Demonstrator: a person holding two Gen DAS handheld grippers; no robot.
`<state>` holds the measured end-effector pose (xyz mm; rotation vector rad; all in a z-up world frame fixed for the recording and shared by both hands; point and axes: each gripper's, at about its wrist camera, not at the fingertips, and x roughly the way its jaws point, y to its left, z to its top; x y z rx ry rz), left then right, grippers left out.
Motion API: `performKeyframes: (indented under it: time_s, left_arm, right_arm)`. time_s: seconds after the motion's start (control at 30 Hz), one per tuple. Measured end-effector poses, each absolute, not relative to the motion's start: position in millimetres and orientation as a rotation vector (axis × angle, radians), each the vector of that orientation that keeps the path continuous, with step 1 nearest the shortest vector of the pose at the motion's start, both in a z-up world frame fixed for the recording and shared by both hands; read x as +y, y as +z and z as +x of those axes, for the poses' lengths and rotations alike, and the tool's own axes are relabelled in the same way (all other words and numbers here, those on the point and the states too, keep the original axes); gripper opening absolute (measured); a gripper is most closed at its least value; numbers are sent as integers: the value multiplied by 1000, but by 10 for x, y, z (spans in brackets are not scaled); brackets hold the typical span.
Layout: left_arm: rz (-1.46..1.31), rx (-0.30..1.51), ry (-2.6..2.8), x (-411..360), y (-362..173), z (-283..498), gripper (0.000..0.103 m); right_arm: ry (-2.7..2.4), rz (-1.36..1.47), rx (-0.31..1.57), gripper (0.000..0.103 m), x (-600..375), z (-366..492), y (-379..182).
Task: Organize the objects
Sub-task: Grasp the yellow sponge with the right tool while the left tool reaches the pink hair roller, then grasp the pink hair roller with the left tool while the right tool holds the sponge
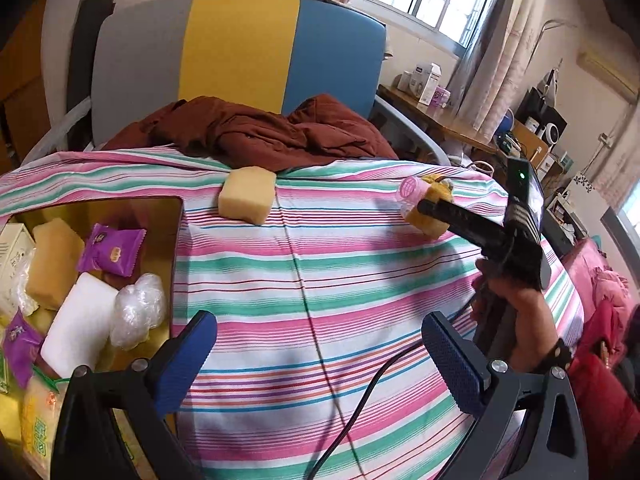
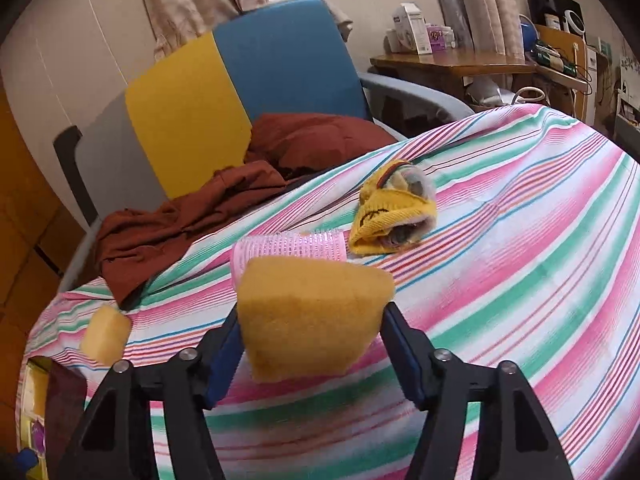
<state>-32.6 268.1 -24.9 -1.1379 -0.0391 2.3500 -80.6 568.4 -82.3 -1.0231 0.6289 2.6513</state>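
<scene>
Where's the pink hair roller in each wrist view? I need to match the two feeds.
Left wrist: pink hair roller sits upper right, at the tip of the right hand-held gripper.
Right wrist: centre, just behind the held yellow sponge.
Shared landmark: the rust-brown garment.

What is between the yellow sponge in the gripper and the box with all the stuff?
Nothing visible blocks it. Only striped cloth lies between the yellow sponge in the right gripper and the gold box; another pale sponge sits off the path.
</scene>
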Motion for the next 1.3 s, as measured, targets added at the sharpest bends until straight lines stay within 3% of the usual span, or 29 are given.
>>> performKeyframes:
  time_s: [0.33, 0.6, 1.1, 1.3]
  left_arm:
    - [-1143, -4, 2271, 3089, -272, -409, 103]
    - [-1291, -129, 2101, 3587, -424, -625, 103]
    - [-1678, -280, 1690, 4443, -843, -978, 103]
    - [-1626, -267, 1739, 4362, -815, -961, 97]
  right_arm:
    - [2731, -1003, 547, 61, 5518, -149, -765]
    - [2760, -1007, 339, 61, 5272, 419, -741]
    - [2779, -959, 99, 61, 4974, 531, -800]
    - [2788, -959, 39, 61, 4923, 505, -828]
